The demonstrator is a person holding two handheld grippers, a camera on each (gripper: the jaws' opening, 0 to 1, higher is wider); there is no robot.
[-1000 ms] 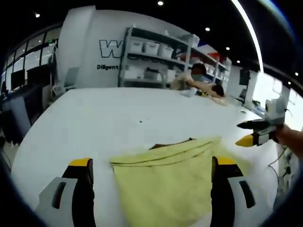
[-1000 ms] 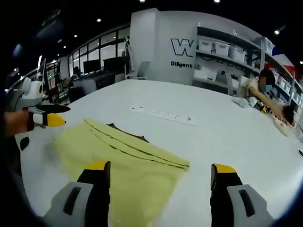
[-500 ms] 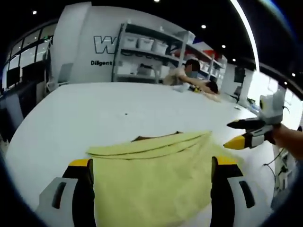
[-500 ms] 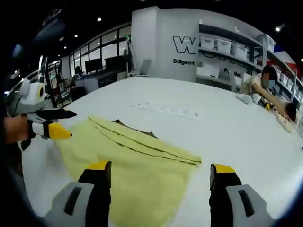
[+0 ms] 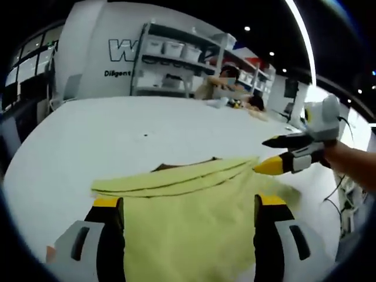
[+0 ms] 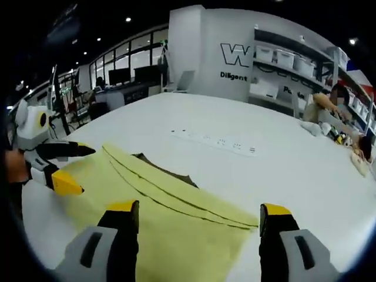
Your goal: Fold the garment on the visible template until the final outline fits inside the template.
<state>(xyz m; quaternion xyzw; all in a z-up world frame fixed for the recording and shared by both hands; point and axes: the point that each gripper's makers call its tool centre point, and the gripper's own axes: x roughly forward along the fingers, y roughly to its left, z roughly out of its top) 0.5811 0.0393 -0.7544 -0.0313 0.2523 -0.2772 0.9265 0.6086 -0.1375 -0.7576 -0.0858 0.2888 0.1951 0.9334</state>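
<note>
Where the white table (image 5: 88, 135) spreads across both views, a yellow garment (image 5: 188, 217) lies flat on it, its nearer part running down between each camera's own jaws; along the garment's far edge run two thin dark seam lines, and a small brown patch (image 5: 176, 167) shows just beyond that edge, touching it; whether this patch belongs to the template cannot be told. In the left gripper view the left gripper (image 5: 187, 214) stands with jaws wide apart, holding nothing, the yellow cloth filling the gap between them; the right gripper (image 5: 282, 154) enters from the right, held in a hand, its two jaws parted, the yellow-tipped one just at the garment's right corner; whether it touches the cloth cannot be told. In the right gripper view the right gripper (image 6: 197, 220) likewise shows jaws spread and empty over the garment (image 6: 176, 235); the left gripper (image 6: 64, 167) comes in from the left, jaws apart, its yellow tip at the cloth's left corner. Beyond the garment a white power strip (image 6: 214, 142) lies on the table (image 6: 282, 176), well apart from the cloth. Farther off, shelving (image 5: 176, 64) holds white bins; a person (image 6: 329, 108) leans over the table's far side.
</note>
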